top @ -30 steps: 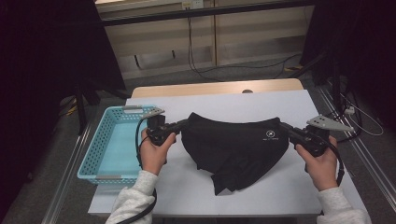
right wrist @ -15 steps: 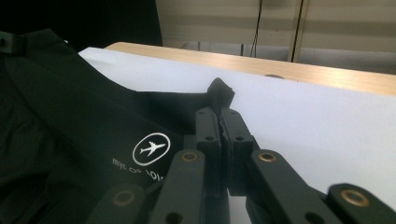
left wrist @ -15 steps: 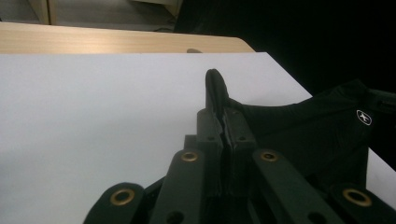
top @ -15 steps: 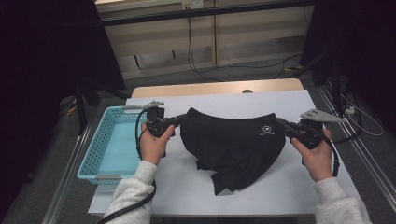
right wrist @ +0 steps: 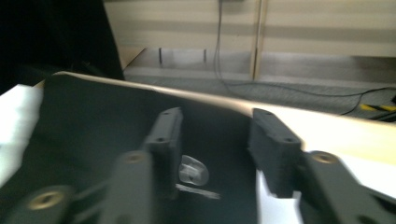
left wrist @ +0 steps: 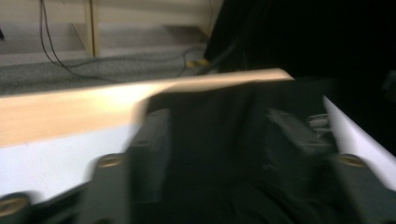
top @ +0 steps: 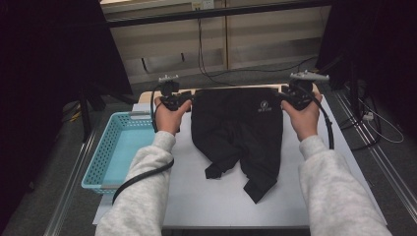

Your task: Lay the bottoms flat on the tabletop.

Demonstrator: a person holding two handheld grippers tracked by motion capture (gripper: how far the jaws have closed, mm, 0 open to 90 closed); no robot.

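Both of my hands have carried the black garment (top: 236, 128) toward the far edge of the surface (top: 196, 187) since the earlier frames, and its top hem, which sagged in a curve then, now lies pulled straight between them. On both tools the jaws have just been opening. My left tool (top: 189, 100) sits at the garment's top left corner; in the left gripper view its jaws stand spread with dark cloth lying loose in the gap, not pinched. My right tool (top: 284, 101) is at the top right corner, jaws likewise apart over the cloth, gripping nothing.

Trouble could start at the left: a fold may cling to a pad as I pull away and drag the corner out of line, because the cloth there bunches up between the jaws. Across the middle, the top hem lies at the far edge of the surface, so a nudge forward could tip it over. At the right, the same snagging risk holds.

From above I see the blue basket (top: 115, 147) at the left, then the whole garment with its twisted lower end trailing toward me. The right gripper view adds a small clear tag (right wrist: 192, 171) on the cloth by one jaw, too small to make out from above. The left gripper view is blurred.
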